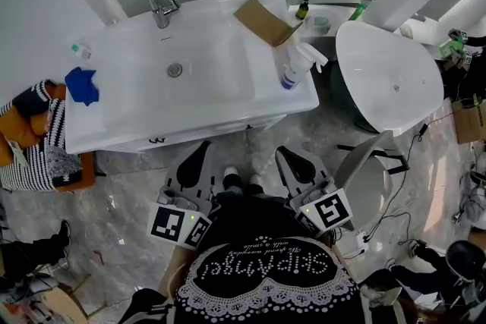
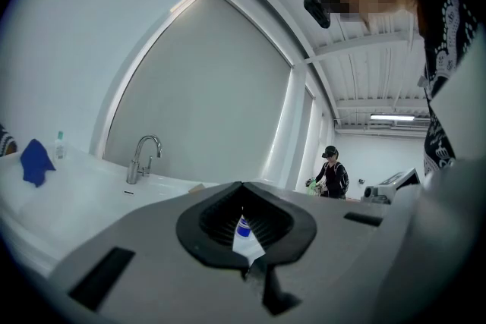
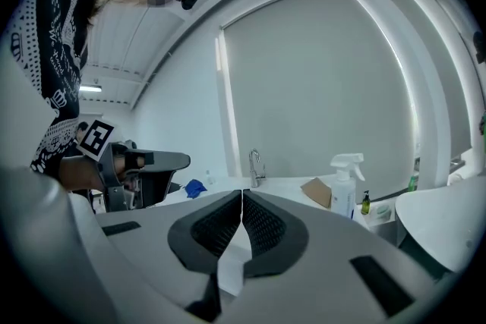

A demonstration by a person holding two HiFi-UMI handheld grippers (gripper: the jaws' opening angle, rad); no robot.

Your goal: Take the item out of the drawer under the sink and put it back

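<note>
Two hand-held grippers are in front of the person, both pointing toward the sink (image 1: 205, 87). The left hand-held gripper (image 1: 196, 159) is clenched: in the left gripper view its tips (image 2: 243, 220) meet and nothing is held between them. The right hand-held gripper (image 1: 292, 162) is also clenched and holds nothing, as the right gripper view (image 3: 241, 228) shows. Each one carries one marker cube, so there are two cubes, one on the left (image 1: 171, 224) and one on the right (image 1: 332, 210). The drawer front (image 1: 197, 134) under the sink is closed, and the item inside it cannot be seen. On the white tabletop around the basin I count one faucet (image 1: 161, 5) at the back and one blue cloth (image 1: 81, 84) at the left end. One small bottle with a green cap (image 1: 80, 51) lies near that cloth. One flat piece of cardboard (image 1: 262, 20) is at the back right, and one spray bottle (image 1: 298, 64) lies just beside it. One small dark bottle (image 1: 303, 8) stands behind the cardboard. To the right of the sink there is one large white oval fixture (image 1: 387, 76). In the left gripper view one other person (image 2: 332, 172) stands far in the background.
</note>
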